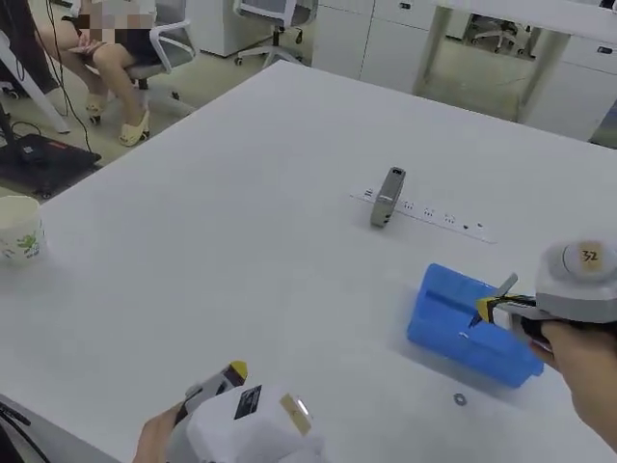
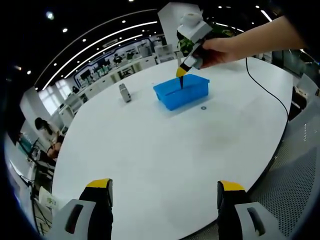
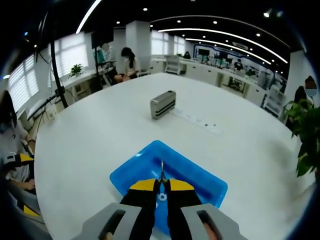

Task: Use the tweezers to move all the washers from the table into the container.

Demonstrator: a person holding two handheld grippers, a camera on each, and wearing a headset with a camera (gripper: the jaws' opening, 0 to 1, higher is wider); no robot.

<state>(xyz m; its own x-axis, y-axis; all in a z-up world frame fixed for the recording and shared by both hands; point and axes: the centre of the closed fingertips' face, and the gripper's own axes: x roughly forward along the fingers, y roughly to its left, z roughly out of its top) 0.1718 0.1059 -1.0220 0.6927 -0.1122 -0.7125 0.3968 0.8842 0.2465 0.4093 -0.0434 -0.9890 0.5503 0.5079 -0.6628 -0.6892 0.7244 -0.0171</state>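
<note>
Hovering over the bin, lower right, our right tongs pinch tweezers; left tongs spread. A careless nip could flick the washer away.

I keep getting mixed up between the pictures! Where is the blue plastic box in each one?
Head view: blue plastic container lower right, beside the right gripper.
Left gripper view: container upper middle, under that gripper.
Right gripper view: container bottom centre, beneath the thin metal tweezers.
Shared landmark: the small grey metal block nearby.
</note>
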